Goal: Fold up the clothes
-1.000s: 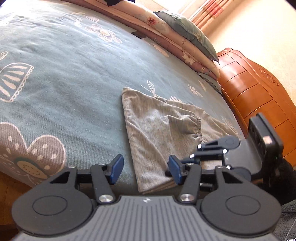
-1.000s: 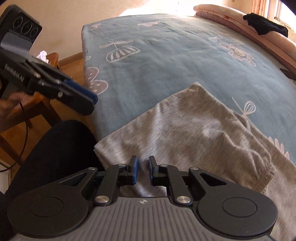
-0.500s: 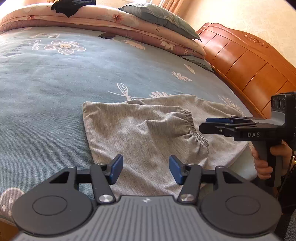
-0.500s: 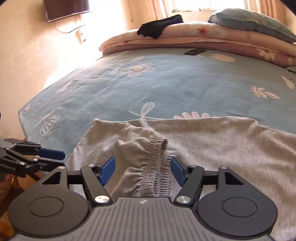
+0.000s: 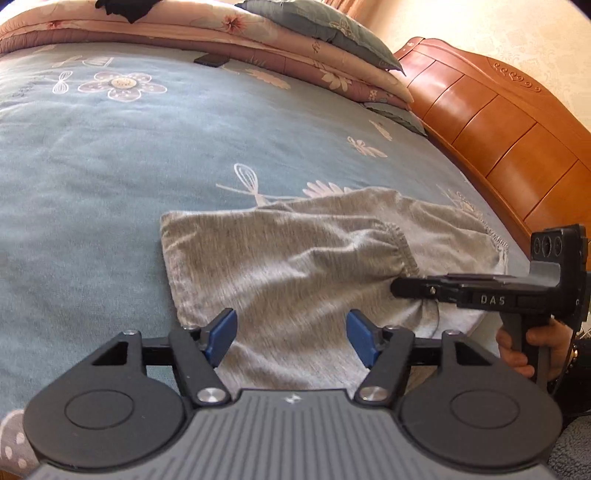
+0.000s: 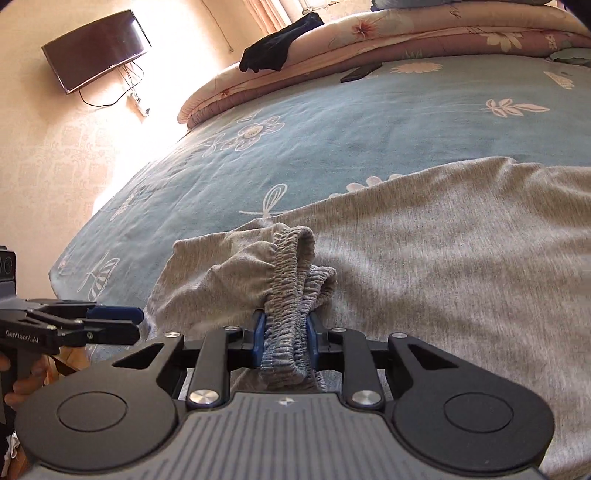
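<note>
Bed [image 5: 110,155] under blue floral cover, filling both views. Quilts [image 5: 258,33] stacked along far edge, at 12 o'clock. Headboard [image 5: 498,122] of orange wood at 2 o'clock in left view. Grey garment [image 5: 295,266] spread on near edge of bed, partly folded. Right gripper [image 6: 284,338] just closed, clamped on bunched elastic waistband [image 6: 291,266]. Left gripper [image 5: 291,334] just widened, jaws apart over garment's near edge, pads pressing nothing.
</note>
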`<action>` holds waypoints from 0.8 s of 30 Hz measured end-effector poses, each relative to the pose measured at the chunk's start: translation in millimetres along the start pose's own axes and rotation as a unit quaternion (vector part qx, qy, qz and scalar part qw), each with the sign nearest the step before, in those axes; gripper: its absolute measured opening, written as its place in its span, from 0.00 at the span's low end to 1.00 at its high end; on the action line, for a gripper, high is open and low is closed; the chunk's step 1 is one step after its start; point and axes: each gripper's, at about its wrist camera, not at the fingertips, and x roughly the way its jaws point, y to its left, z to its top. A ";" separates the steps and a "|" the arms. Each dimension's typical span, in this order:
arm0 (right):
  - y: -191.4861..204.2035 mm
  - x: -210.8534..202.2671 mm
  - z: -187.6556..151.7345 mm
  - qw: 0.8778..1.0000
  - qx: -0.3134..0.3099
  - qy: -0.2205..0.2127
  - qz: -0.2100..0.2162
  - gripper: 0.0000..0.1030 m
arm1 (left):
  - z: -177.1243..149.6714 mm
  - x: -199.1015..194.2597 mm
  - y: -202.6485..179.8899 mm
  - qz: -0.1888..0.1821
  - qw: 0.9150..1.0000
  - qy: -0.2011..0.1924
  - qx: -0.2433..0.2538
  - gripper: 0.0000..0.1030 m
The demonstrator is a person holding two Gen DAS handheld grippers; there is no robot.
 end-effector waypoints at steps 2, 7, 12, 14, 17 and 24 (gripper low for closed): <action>-3.4 4.3 -3.2 1.000 -0.001 0.015 -0.004 0.26 | 15.1 6.7 5.9 0.000 1.000 -0.013 0.004 0.68; -11.1 11.8 -10.8 1.000 0.015 0.014 0.007 0.31 | 40.8 51.0 35.9 0.010 1.000 -0.002 -0.026 0.68; -19.7 11.3 -9.4 0.999 0.029 0.016 0.028 0.32 | 52.1 42.4 69.0 0.088 0.991 -0.049 -0.085 0.62; -20.4 11.2 -10.6 0.999 0.026 0.013 0.035 0.34 | 54.6 31.0 68.1 0.060 0.993 -0.061 -0.087 0.63; -21.8 11.8 -11.1 0.998 0.029 0.009 0.047 0.41 | 53.2 24.3 45.5 0.039 0.997 -0.052 -0.049 0.67; -27.0 12.8 -6.6 0.996 0.068 -0.002 0.056 0.52 | 14.3 39.3 -19.8 0.003 0.998 0.008 0.058 0.68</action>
